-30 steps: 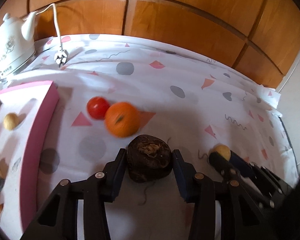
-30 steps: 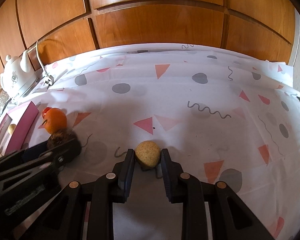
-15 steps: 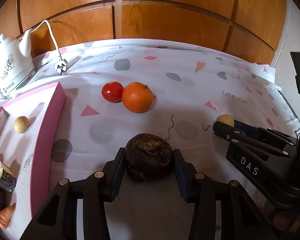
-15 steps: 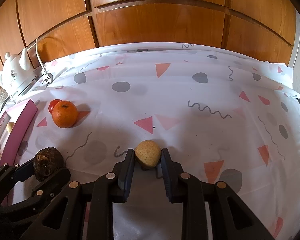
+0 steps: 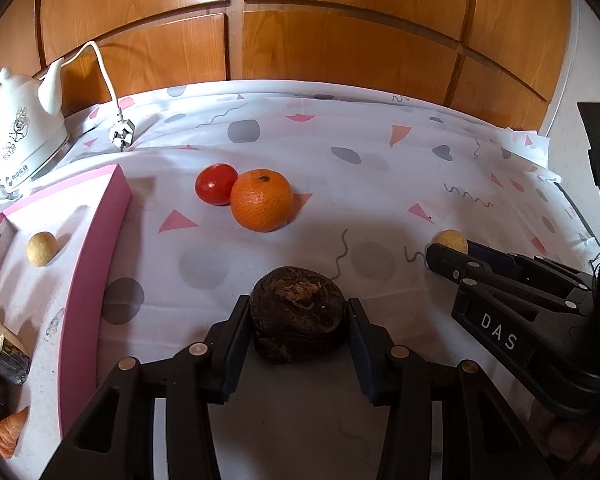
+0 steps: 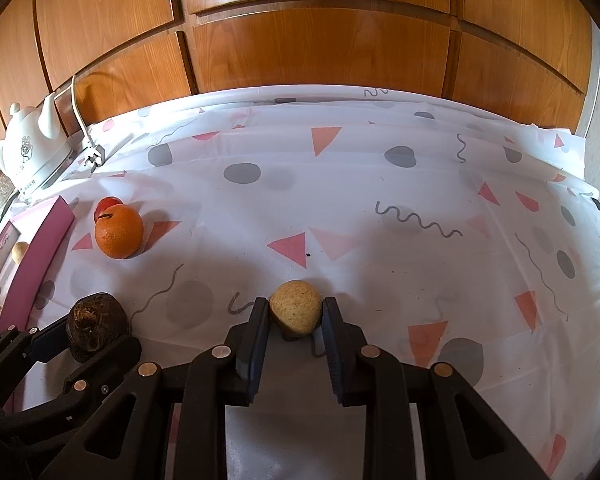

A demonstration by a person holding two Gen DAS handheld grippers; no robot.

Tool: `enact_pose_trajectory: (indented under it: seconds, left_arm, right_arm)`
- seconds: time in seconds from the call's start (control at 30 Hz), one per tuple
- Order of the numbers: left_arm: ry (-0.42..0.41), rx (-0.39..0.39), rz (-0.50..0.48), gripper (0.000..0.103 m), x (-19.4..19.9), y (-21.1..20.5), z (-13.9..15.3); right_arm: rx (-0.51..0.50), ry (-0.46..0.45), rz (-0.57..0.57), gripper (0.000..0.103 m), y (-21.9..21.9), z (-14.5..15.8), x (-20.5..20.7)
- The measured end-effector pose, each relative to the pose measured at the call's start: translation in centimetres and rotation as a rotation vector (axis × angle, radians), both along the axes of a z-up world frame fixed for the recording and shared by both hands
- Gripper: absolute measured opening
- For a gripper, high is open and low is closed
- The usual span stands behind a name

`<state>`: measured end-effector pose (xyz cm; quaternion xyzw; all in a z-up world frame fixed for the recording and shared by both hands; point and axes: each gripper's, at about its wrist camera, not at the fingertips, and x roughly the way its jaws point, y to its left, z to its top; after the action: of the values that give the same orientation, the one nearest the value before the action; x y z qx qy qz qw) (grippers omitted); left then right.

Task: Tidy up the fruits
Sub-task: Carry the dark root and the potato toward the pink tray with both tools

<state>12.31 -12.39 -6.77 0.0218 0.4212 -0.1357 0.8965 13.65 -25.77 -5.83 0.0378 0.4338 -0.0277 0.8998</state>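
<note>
The left gripper (image 5: 298, 320) points steeply down at the cloth (image 5: 380, 184), both fingers (image 5: 236, 340) pressed against the sides of a dark, wrinkled fruit (image 5: 298, 314) that fills the gap between them — a firm grip, with the fruit low over the cloth. Ahead of its tips and a little to the left lie an orange (image 5: 262, 200) and a tomato (image 5: 216, 184), touching each other. Further left, beside the gripper, stands a pink tray (image 5: 96, 264) holding a small tan ball (image 5: 41, 249), a cut dark piece (image 5: 4, 348) and other bits at its near end. Beyond the tray are a white kettle (image 5: 24, 136) and its plug (image 5: 121, 135). The right gripper (image 6: 296, 316) is tilted down at much the same slant, off to the right of the left one and near it; its jaws are closed on a tan fruit (image 6: 296, 308), the pads squeezing its two sides, just above the cloth. From the right wrist view the left gripper shows at the lower left, the dark fruit at its tips, the orange and tomato beyond it. Wooden panels (image 6: 320, 40) rise behind the table's far edge.
</note>
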Motion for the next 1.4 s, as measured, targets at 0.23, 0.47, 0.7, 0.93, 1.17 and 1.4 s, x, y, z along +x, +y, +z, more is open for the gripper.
enact_pose_trajectory:
  seconds: [0.23, 0.47, 0.7, 0.93, 1.17, 1.4]
  left_arm:
    - [-0.001, -0.01, 0.0, 0.046, 0.1, 0.1, 0.0]
    - [0.003, -0.028, -0.002, 0.046, 0.0, 0.3, 0.1]
    - [0.025, -0.052, 0.013, 0.045, -0.5, 0.9, 0.7]
    - [0.059, -0.057, 0.005, 0.046, -2.8, 1.7, 1.4]
    - [0.063, -0.056, -0.004, 0.046, -4.7, 2.8, 1.9]
    - [0.025, -0.067, 0.025, 0.046, -5.5, 4.4, 3.4]
  right_arm:
    - [0.0, 0.0, 0.0, 0.027, 0.0, 0.0, 0.0]
    - [0.0, 0.0, 0.0, 0.027, 0.0, -0.1, 0.0]
    - [-0.012, 0.0, 0.004, 0.027, 0.1, -0.1, 0.2]
    - [-0.019, 0.003, 0.006, 0.027, 0.1, -0.1, 0.1]
    - [-0.087, 0.015, 0.025, 0.026, 1.0, 0.0, 0.0]
    - [-0.094, 0.027, 0.04, 0.026, 1.7, 0.5, -1.2]
